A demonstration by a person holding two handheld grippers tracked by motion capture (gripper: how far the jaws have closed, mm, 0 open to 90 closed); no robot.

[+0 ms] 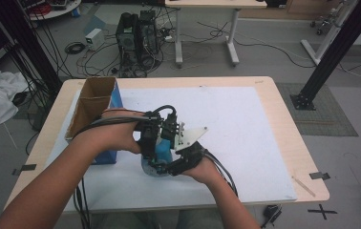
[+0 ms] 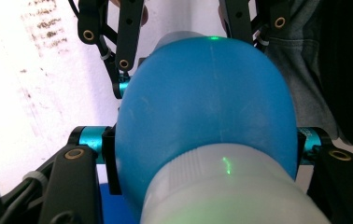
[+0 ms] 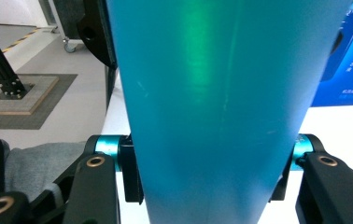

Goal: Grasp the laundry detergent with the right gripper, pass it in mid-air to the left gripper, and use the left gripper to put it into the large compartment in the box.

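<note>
A blue plastic bottle (image 1: 162, 151) is held just above the white mat between both hands. My left gripper (image 1: 149, 136) comes in from the left and is shut on it. In the left gripper view its pads press both sides of the rounded blue body (image 2: 202, 102), and the whitish cap (image 2: 226, 191) is nearest the camera. My right gripper (image 1: 181, 161) reaches in from the lower right and is shut on the same bottle. The right gripper view has the blue wall (image 3: 212, 116) wedged between the black jaws of the right gripper (image 3: 207, 165).
An open cardboard box (image 1: 92, 102) with a blue box (image 1: 117, 98) against it stands at the table's left, close to the left forearm. The blue box (image 3: 347, 60) also shows in the right gripper view. A white mat (image 1: 245, 133) covers most of the wooden table (image 1: 283, 109).
</note>
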